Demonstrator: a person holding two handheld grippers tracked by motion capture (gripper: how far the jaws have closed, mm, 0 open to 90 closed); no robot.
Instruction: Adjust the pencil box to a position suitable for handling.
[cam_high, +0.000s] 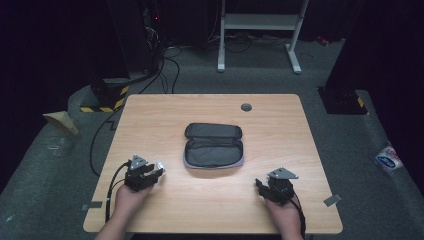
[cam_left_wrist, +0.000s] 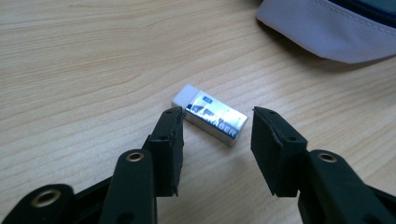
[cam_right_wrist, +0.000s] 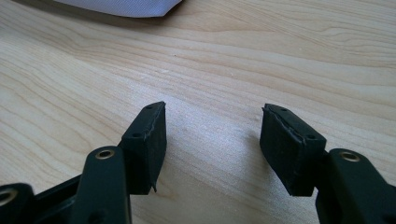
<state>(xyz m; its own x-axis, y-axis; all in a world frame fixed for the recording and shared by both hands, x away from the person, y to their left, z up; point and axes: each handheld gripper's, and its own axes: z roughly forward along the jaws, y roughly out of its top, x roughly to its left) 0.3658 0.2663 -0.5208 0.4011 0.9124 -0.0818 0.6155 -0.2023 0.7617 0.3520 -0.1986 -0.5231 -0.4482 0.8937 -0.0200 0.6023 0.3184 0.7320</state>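
A small white eraser (cam_left_wrist: 205, 112) in a blue and silver sleeve lies flat on the wooden table (cam_high: 165, 115). It sits just past the tips of my left gripper (cam_left_wrist: 217, 122), whose jaws stand apart with the pads not pressing on it. In the high view the eraser (cam_high: 160, 164) is a pale spot at the tip of the left gripper (cam_high: 156, 170), near the table's front left. A dark pencil pouch (cam_high: 214, 145) lies unzipped and spread at the table's middle. My right gripper (cam_high: 261, 186) rests at the front right, and its jaws (cam_right_wrist: 215, 108) are open over bare wood.
The pouch's pale edge (cam_left_wrist: 327, 32) lies beyond the eraser and, in the right gripper view, at the top edge (cam_right_wrist: 126, 5). A round grommet hole (cam_high: 246, 106) sits near the table's far edge. Behind the table stand a white frame (cam_high: 260, 22), cables and a striped base (cam_high: 107, 97).
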